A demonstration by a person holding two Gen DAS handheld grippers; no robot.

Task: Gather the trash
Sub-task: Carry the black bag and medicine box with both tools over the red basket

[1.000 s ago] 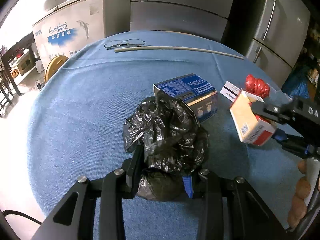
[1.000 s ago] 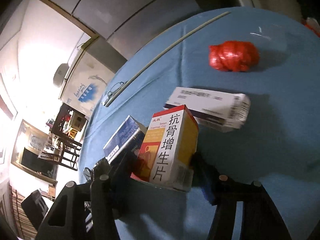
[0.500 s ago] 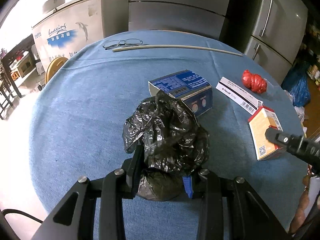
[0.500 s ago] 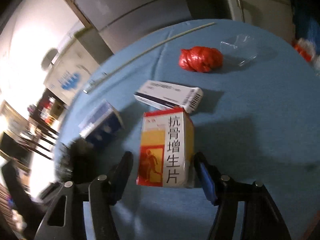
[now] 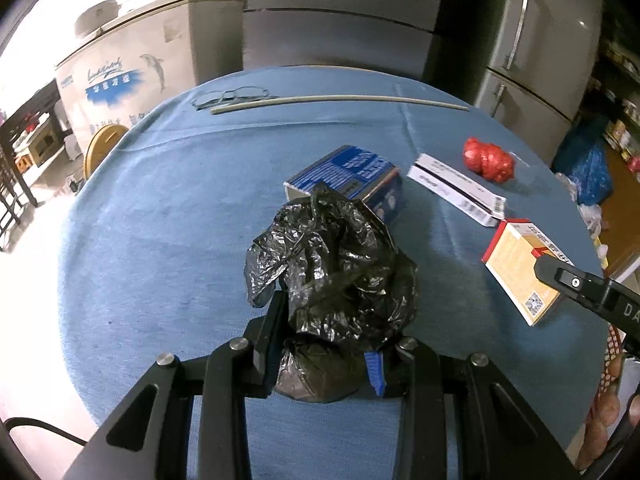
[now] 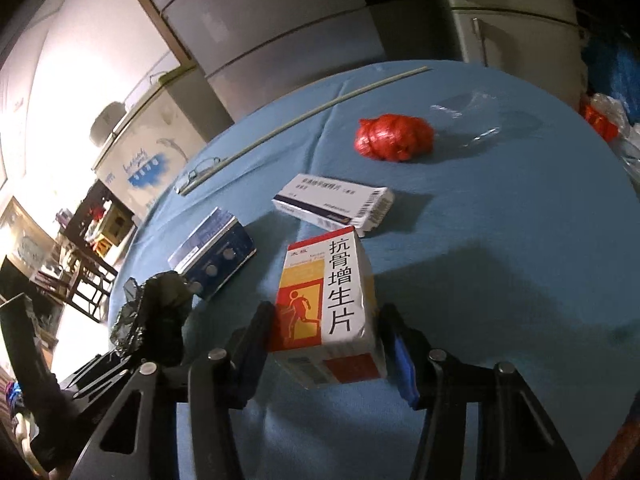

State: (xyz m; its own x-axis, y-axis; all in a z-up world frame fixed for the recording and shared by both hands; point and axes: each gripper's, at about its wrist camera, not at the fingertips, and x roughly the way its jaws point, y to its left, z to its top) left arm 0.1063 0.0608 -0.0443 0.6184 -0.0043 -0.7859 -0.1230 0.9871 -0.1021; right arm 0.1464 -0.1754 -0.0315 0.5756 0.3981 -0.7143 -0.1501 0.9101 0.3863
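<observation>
Black trash bag (image 5: pixel 332 276), near edge of the bench (image 5: pixel 160 216): soft, light, crumpled; left gripper (image 5: pixel 326 354) pinches its bunched base. Orange-white medicine box (image 6: pixel 332 304), right near edge: stiff light card, reads 抗骨增生片; right gripper (image 6: pixel 330 354) clamps its side faces. Blue box (image 5: pixel 352 178), white carton (image 5: pixel 458 188), red wad (image 5: pixel 488 160) lie toward the far right edge.
</observation>
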